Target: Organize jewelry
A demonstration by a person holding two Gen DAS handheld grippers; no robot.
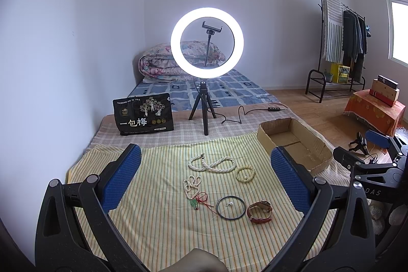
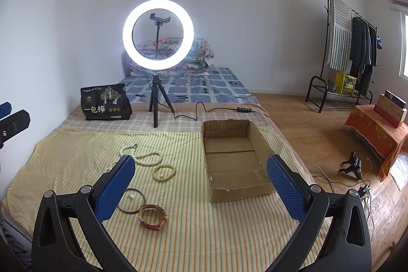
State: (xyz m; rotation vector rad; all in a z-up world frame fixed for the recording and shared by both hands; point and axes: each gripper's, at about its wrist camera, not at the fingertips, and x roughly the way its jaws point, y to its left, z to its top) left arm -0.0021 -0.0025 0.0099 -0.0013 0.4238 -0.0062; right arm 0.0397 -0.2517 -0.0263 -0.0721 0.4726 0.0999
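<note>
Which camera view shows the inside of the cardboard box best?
The right wrist view: the cardboard box sits centred, its empty floor fully visible. In the left wrist view the box is off to the side, partly behind a finger.

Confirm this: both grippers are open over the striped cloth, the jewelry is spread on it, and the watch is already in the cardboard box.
Wrong on the watch: the right wrist view shows it lying on the striped cloth, outside the empty cardboard box. The rest holds: left gripper and right gripper are open.
</note>
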